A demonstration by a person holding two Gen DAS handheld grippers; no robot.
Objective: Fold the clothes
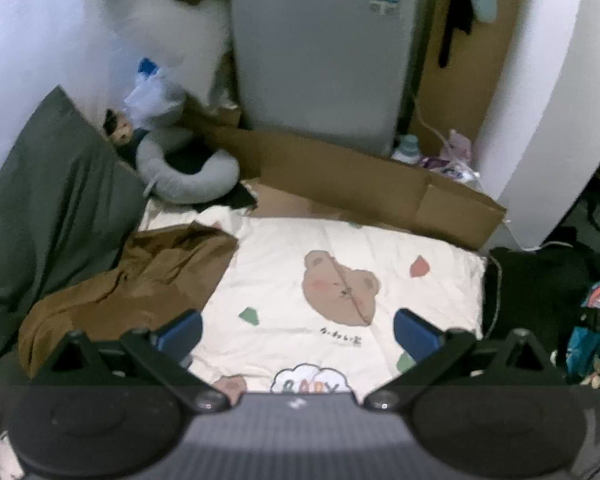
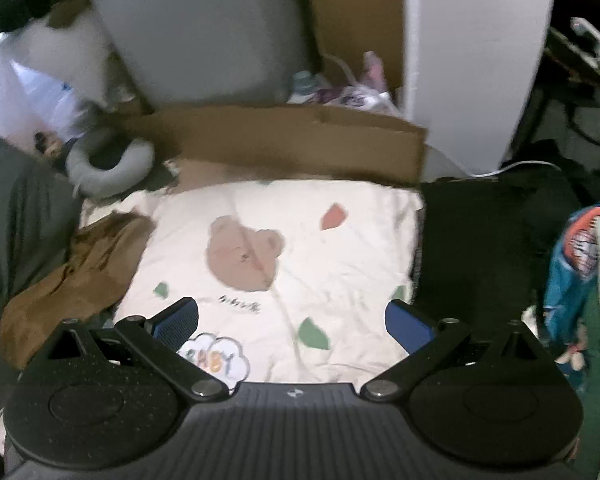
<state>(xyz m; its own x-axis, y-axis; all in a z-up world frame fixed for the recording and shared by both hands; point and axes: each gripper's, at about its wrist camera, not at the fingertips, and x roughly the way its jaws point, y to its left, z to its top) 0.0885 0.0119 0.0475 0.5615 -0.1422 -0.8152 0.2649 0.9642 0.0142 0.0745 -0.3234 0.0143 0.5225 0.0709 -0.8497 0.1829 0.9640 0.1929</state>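
At far left of the left wrist view, a dark green cushion (image 1: pixel 56 184) leans over a crumpled brown garment (image 1: pixel 132 280), which lies at the left-centre of the frame, its right edge overlapping the cream bear-print quilt (image 1: pixel 400 320). A grey neck pillow (image 1: pixel 188 176) sits at upper left, a flattened cardboard sheet (image 1: pixel 360 188) runs along the quilt's far edge, and a black garment (image 1: pixel 532 280) lies at the right margin. Left gripper (image 1: pixel 298 334): fingers spread wide and released, holding nothing, hovering above the quilt at lower centre.

In the right wrist view the same order holds: brown garment (image 2: pixel 80 276) at left, quilt (image 2: pixel 340 232) at centre, black garment (image 2: pixel 476 248) at right, and a blue patterned item (image 2: pixel 576 264) at the far right edge. Right gripper (image 2: pixel 292 322): fingers likewise parted and empty, over the quilt's near edge.

Likely hazards: the brown garment is bunched, so a pinch at a fold may catch several layers or the quilt beneath, dragging the bedding instead of the cloth. Its left part lies tucked against the cushion, which may snag it during spreading. Motion blur in the right view leaves fine edge detail uncertain.
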